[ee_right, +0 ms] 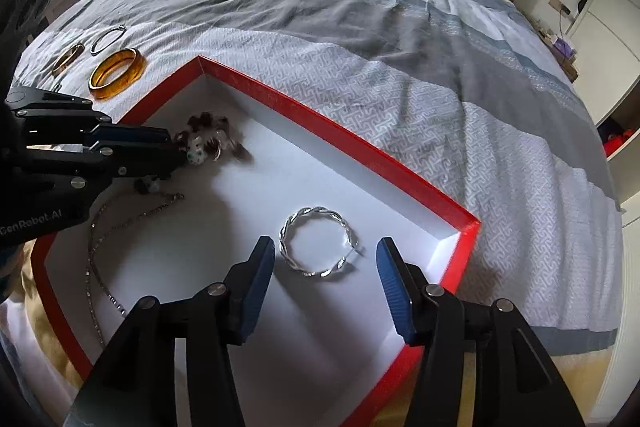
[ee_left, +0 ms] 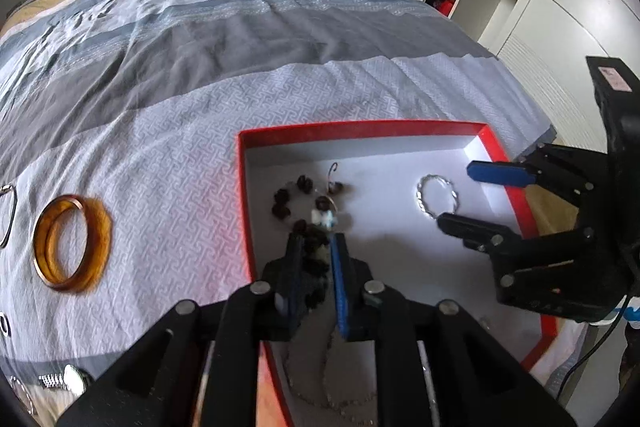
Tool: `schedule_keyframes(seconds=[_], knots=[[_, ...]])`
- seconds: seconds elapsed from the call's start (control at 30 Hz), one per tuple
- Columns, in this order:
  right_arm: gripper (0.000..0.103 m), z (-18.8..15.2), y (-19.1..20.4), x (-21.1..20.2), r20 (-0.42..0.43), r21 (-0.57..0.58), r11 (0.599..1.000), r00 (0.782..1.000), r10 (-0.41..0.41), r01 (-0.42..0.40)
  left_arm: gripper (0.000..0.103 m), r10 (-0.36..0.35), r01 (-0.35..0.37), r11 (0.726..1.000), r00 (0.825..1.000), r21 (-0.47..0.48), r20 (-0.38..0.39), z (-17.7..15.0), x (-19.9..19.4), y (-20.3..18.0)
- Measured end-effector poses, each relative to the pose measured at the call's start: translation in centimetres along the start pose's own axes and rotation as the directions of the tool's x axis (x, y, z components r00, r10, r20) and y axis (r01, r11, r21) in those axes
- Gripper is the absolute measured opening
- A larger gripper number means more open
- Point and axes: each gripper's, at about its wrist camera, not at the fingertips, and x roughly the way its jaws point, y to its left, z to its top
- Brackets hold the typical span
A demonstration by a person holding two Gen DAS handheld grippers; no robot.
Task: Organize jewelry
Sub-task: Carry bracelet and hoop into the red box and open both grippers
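Left gripper (ee_left: pixel 316 239) angled down, jaws narrowly apart (blue pad inside), right gripper (ee_right: pixel 326 251) angled down, jaws wide

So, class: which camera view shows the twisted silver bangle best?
The right wrist view: the silver bangle lies whole and sharp on the box floor, between the right gripper fingers. The left wrist view shows it smaller, partly behind a finger.

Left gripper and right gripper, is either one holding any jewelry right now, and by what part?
The left gripper has the dark beaded bracelet between its fingertips; whether they grip it is unclear. The right gripper stands open around the silver bangle, holding nothing.
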Motion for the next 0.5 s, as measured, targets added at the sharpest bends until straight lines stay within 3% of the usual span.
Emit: schedule_keyframes(seconds=[0.17, 0.3, 0.5], knots=[[0.053, -0.8, 0.1, -3.5, 0.039, 0.033, 0.999, 0.999, -0.027, 0.026, 0.020, -0.009, 0.009, 1.000, 0.999, -0.006, 0.032, -1.1, -3.2, -0.4], [0.053, -1.9, 0.6, -7.1, 0.080, 0.065, 0.997, 0.996, -0.046, 0.041, 0.033, -0.003, 0.001, 1.000, 0.997, 0.018, 0.081, -2.2, -6.9, -1.3], [0.054, -3.7, 3.1, -12.9, 0.143, 0.102, 0.994, 0.988, -0.061, 0.046, 0.036, 0.022, -0.033, 0.997, 0.988, 0.069, 0.150, -5.1, -13.5, -2.5]])
